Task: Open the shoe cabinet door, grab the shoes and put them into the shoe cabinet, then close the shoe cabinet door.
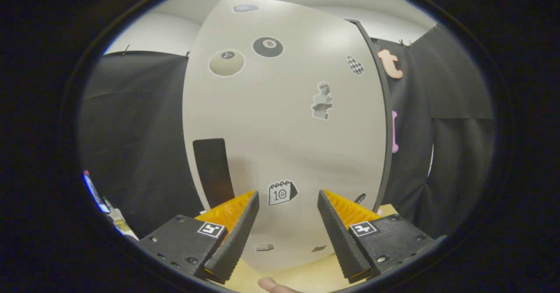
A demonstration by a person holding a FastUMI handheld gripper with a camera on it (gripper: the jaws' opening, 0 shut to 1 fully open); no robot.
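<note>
Shoe cabinet door closed, just ahead of hand-held gripper, fingers spread wide, empty

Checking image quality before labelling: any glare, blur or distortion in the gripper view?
Gripper view: strong fisheye bowing, the cabinet door bulges and its dark right edge curves; soft glare patch high on the door; stickers like the calendar sticker stay legible, only mildly soft; open gripper fingers sharp, nothing between them; black cloth sides underexposed.

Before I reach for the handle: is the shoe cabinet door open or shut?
Shut: the door faces the open gripper flat, showing no interior.
</note>
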